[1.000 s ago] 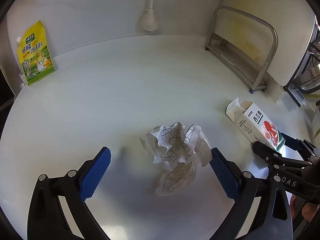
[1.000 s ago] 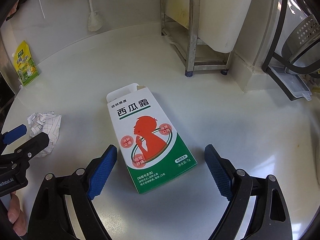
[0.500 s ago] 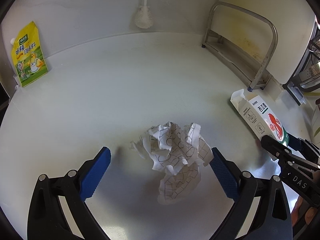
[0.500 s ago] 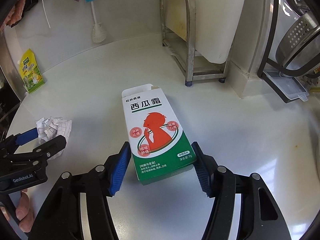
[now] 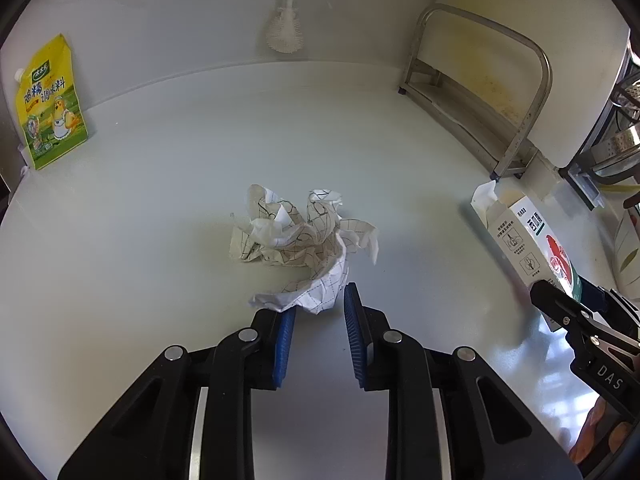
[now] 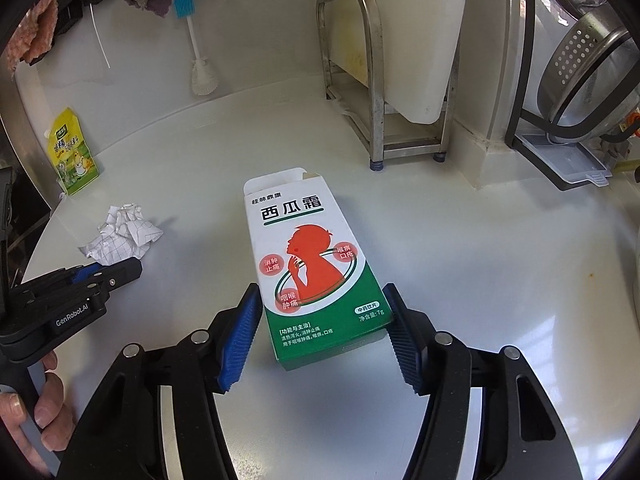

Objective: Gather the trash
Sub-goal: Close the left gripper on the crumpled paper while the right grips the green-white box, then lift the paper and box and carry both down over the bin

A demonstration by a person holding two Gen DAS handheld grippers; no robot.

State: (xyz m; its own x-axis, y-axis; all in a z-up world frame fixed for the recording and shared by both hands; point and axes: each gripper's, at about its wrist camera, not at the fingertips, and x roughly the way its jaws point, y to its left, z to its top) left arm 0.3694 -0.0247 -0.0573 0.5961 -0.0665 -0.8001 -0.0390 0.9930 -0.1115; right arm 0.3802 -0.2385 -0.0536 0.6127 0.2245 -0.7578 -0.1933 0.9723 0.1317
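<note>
Crumpled paper lies mid-counter, its near tail caught between the narrowed fingers of my left gripper. I see my right gripper clamping the green end of the medicine box, pads against both sides, its open flap pointing away. Behind stand a yellow seasoning pouch and steel rack.

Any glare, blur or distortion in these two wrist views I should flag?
Left wrist view: strong fisheye bending at the counter edge; bright window glare on the countertop at lower right; crumpled paper sharp. Right wrist view: same curvature, medicine box text crisp, faint sheen on the counter, dark vignette in the corners.
</note>
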